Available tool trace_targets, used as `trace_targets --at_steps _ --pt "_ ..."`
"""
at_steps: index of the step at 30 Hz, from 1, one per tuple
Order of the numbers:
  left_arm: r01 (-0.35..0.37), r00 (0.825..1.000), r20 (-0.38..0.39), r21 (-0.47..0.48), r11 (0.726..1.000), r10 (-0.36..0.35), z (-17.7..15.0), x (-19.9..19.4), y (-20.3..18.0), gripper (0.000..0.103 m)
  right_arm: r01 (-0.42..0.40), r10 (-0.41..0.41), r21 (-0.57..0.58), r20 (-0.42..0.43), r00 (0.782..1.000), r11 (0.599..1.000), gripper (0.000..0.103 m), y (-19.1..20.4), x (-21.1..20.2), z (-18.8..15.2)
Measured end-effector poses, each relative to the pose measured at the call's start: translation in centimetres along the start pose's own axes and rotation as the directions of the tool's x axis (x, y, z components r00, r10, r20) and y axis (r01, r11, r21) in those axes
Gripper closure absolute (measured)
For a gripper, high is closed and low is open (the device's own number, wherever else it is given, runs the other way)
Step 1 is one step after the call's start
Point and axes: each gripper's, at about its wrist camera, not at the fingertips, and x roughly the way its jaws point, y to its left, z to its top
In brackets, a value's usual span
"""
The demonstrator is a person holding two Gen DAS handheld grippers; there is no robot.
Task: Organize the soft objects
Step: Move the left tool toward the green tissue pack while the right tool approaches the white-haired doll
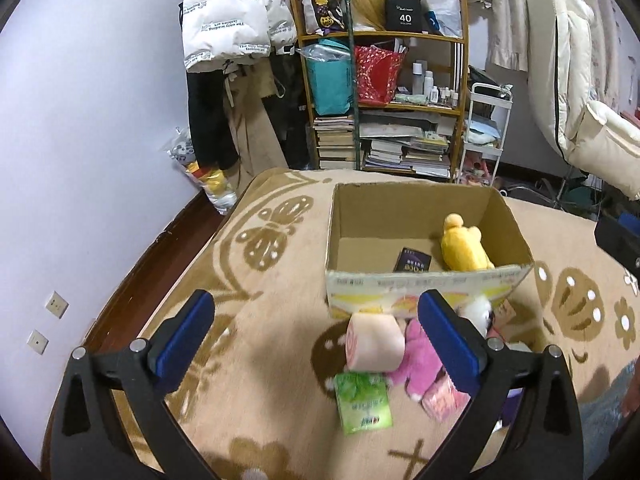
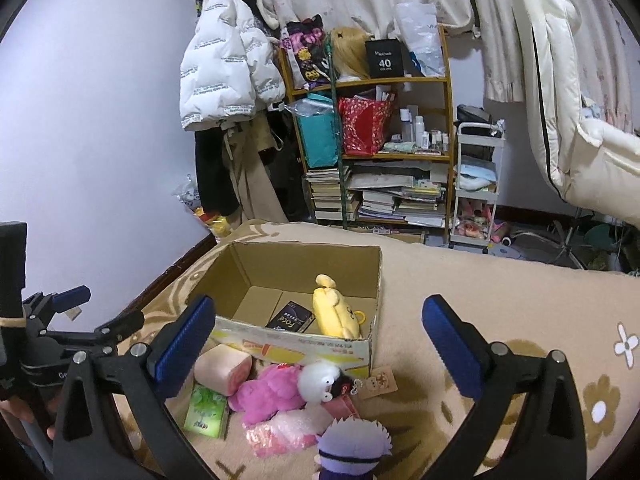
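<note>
An open cardboard box (image 1: 412,208) (image 2: 240,264) stands on the beige blanket. Inside lie a yellow plush (image 1: 464,248) (image 2: 336,316) and a dark packet (image 1: 412,261) (image 2: 290,317). In front of the box lie a pink roll plush (image 1: 376,344) (image 2: 222,368), a magenta plush (image 1: 420,356) (image 2: 272,396), a white plush with black face (image 2: 320,380), a green tissue pack (image 1: 362,400) (image 2: 206,410), a pink packet (image 1: 444,400) (image 2: 280,432) and a purple-haired doll (image 2: 352,448). My left gripper (image 1: 320,332) is open and empty above the pile. My right gripper (image 2: 320,336) is open and empty over it.
The patterned blanket (image 1: 260,320) (image 2: 500,300) covers the bed. A wooden shelf (image 1: 380,100) (image 2: 372,152) with books and bags stands behind, beside a white cart (image 1: 484,132) (image 2: 476,184) and hanging jackets (image 1: 228,12). The left gripper's body (image 2: 60,320) shows at the right view's left edge.
</note>
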Motion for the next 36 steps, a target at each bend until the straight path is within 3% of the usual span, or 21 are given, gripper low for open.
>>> trace_targets --at_steps 7,17,30,36 --pt "0.031 0.998 -0.047 -0.02 0.999 -0.032 -2.6 -1.7 1.0 0.002 -0.003 0.003 0.008 -0.007 1.0 1.0 0.0 0.9 -1.6 -1.0" --pt "0.014 0.996 -0.09 0.005 1.0 -0.013 -5.7 -1.9 0.8 0.002 -0.004 0.006 0.026 -0.063 0.998 1.0 0.0 1.5 -2.1 -3.2" --pt "-0.011 0.981 -0.194 0.034 0.999 0.017 -7.7 1.9 -0.1 0.002 0.012 0.004 0.082 -0.193 0.981 0.997 0.0 0.2 0.5 -7.1" --pt "-0.016 0.969 -0.246 0.034 0.999 0.024 -8.2 4.0 -0.3 0.002 0.033 -0.002 0.109 -0.269 0.963 0.994 0.0 -0.5 2.7 -8.7"
